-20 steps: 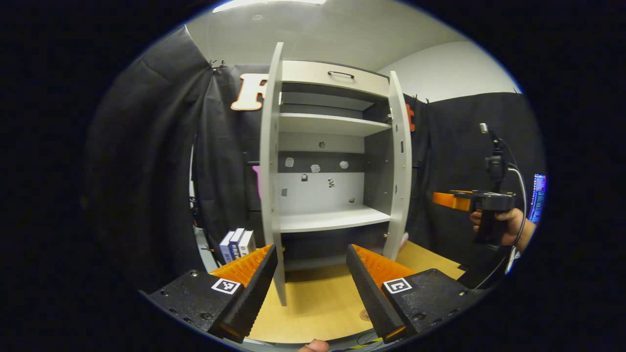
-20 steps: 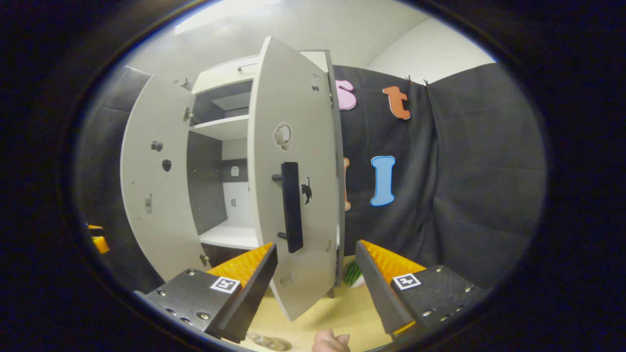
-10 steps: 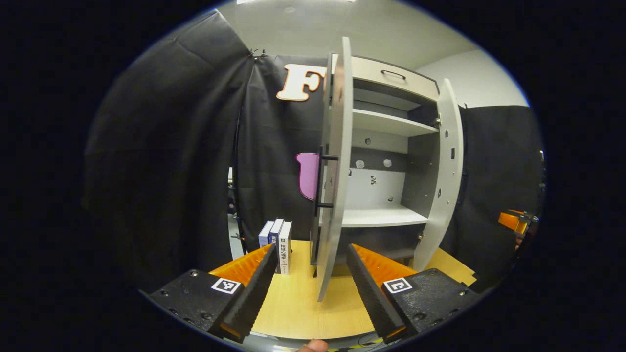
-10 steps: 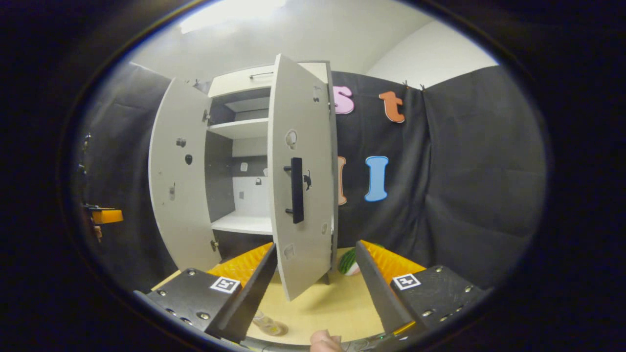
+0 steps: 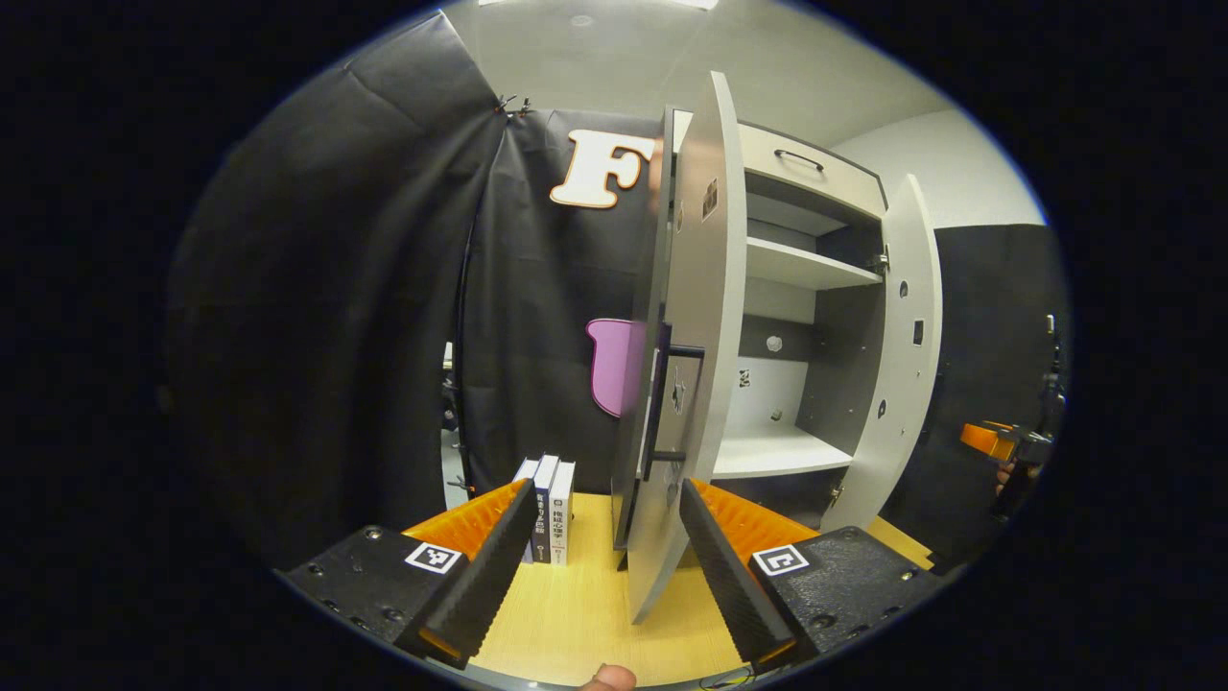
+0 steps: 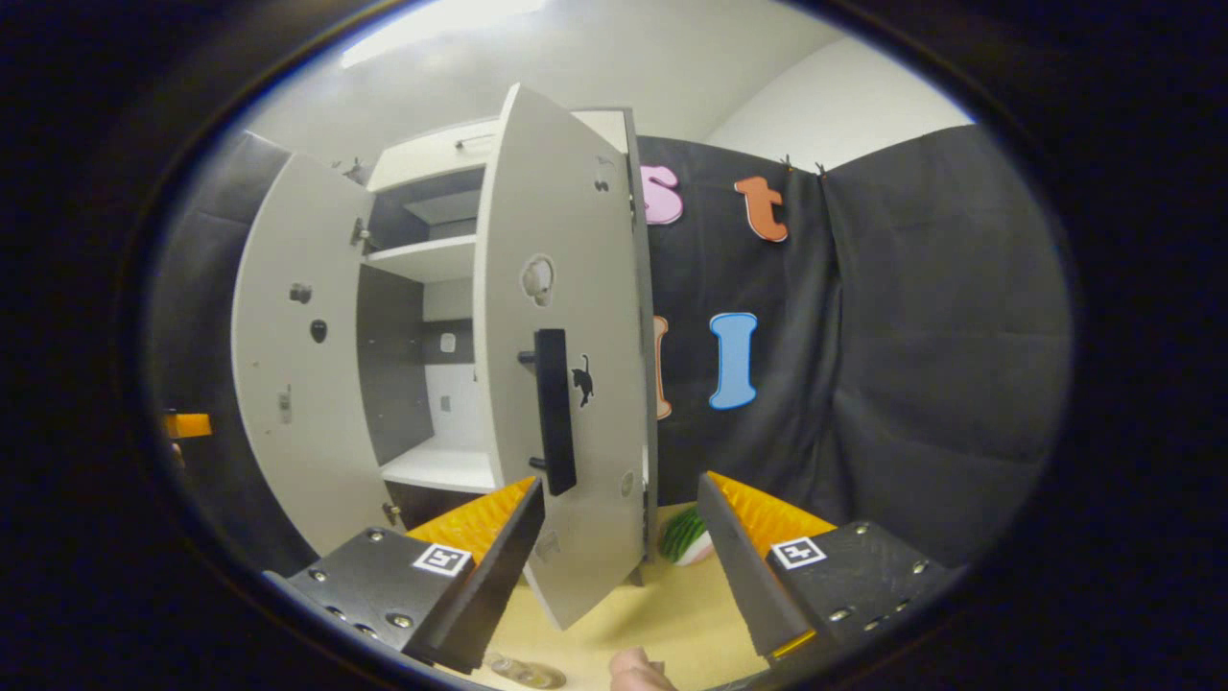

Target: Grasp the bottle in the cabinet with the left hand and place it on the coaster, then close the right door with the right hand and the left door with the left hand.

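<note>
Swinging round to the outer face of the left door [image 5: 696, 317], left gripper [image 5: 602, 566] spread and empty; right gripper [image 6: 622, 561] likewise before the right door [image 6: 566, 317]. Bottle off the shelf, unseen; both doors open.

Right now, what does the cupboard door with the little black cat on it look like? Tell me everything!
The right door is a tall, smooth, pale grey panel that looks like painted wood. It stands wide open, hinged to the cupboard along its far edge. A long black bar handle runs upright on its front, with a small black cat sticker beside it and a round mark above. The right gripper is open just before the door's lower edge, not gripping it.
</note>
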`<action>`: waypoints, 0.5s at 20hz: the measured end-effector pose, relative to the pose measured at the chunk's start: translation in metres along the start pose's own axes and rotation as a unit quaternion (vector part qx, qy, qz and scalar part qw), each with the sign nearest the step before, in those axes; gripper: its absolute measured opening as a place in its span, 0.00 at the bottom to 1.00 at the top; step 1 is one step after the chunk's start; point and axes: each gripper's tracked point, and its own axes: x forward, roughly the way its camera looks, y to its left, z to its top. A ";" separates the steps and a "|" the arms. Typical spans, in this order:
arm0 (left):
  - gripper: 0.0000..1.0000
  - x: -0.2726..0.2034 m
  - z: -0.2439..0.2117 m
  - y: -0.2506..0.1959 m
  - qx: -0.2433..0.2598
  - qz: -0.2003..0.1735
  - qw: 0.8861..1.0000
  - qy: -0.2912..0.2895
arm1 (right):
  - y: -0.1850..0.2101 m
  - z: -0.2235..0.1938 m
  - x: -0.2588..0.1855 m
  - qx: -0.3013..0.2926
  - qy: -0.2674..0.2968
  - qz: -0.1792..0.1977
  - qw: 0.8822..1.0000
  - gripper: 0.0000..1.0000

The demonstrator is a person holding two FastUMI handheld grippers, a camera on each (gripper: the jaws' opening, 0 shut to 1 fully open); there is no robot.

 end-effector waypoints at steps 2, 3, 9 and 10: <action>0.95 0.005 0.007 0.005 0.005 -0.001 1.000 -0.009 | -0.001 -0.003 0.021 0.011 0.008 -0.008 1.000 0.98; 0.95 0.007 0.009 0.007 0.011 -0.002 1.000 -0.011 | -0.001 -0.003 0.030 0.015 0.010 -0.010 1.000 0.94; 0.94 0.015 0.018 0.029 0.038 0.011 0.999 -0.024 | 0.020 -0.008 0.060 0.011 0.023 0.004 1.000 0.98; 0.94 0.016 0.017 0.030 0.034 0.013 0.999 -0.020 | 0.031 -0.011 0.062 0.010 0.026 0.019 0.999 0.98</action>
